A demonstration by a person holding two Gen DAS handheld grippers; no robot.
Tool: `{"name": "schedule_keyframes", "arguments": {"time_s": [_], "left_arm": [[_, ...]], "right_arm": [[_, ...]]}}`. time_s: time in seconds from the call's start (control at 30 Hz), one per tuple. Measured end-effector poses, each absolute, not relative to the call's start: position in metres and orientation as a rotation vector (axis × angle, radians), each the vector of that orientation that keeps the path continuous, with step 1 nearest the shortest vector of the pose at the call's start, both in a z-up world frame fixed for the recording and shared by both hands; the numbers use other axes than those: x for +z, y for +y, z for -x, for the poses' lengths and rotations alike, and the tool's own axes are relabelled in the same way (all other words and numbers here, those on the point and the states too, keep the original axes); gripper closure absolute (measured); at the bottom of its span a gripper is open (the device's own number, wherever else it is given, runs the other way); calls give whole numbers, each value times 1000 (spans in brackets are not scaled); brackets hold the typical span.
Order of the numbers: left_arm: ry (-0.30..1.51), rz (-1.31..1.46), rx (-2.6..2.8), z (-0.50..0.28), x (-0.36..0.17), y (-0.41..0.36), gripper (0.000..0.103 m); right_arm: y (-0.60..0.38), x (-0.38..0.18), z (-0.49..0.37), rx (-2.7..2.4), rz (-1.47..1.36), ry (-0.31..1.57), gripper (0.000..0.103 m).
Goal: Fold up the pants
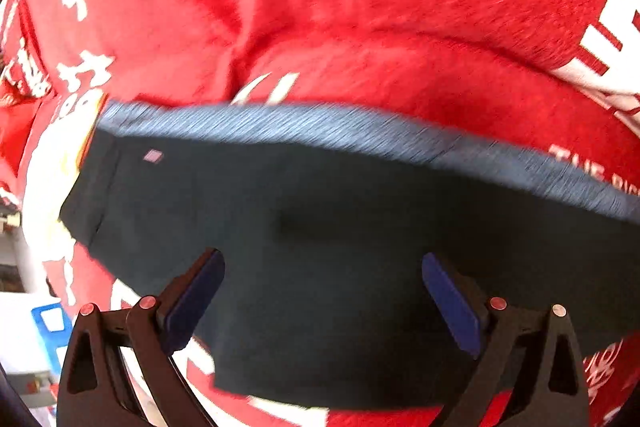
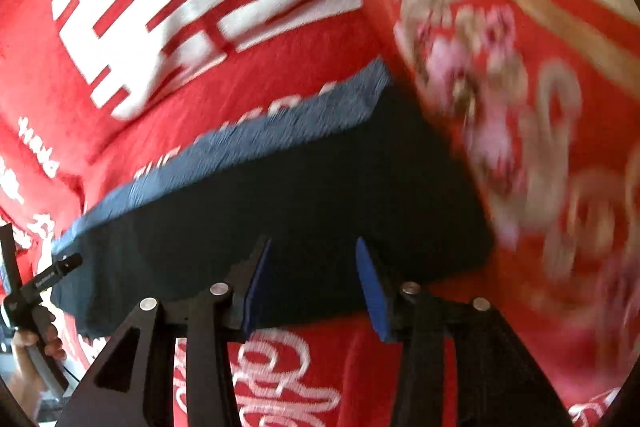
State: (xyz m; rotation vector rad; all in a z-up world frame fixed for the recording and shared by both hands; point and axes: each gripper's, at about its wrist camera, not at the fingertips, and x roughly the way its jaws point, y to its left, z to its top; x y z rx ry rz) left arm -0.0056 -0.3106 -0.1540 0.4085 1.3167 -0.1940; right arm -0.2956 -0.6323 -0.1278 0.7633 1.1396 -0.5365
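Dark folded pants point(image 1: 320, 195) lie flat on a red bedspread point(image 1: 400, 27) printed with white characters. A blue-grey waistband point(image 1: 320, 125) runs along their far edge. My left gripper point(image 1: 322, 259) hovers over the middle of the pants, jaws wide open with nothing between the pads. In the right wrist view the same pants point(image 2: 300, 195) slant up to the right, with the waistband point(image 2: 256, 139) on the far side. My right gripper point(image 2: 313, 243) stands over their near edge, jaws partly apart, not pinching any cloth. Both pictures are blurred.
A red cushion or quilt with gold and pink embroidery point(image 2: 520, 107) lies against the pants' right end. At the lower left of the right wrist view a hand point(image 2: 40, 343) holds the other gripper's handle point(image 2: 36, 291). A blue and white object point(image 1: 48, 327) sits beyond the bed's left edge.
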Motion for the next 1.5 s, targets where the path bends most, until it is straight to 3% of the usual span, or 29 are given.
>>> {"name": "schedule_keyframes", "arguments": {"time_s": [0.23,0.77,1.5], "left_arm": [[1352,-436,-192,21,-154,-254,3],[1318,-482,-330,-57,-172,-184,3],[1306,-514,-517,-42,-185,-208,3]], "right_arm": [[-570,-126,289,-439,-830,1157,52],[-352,-169,170,-39,-1099,1066,52],[-360,-209,150,-137,-1345,933,52]]}}
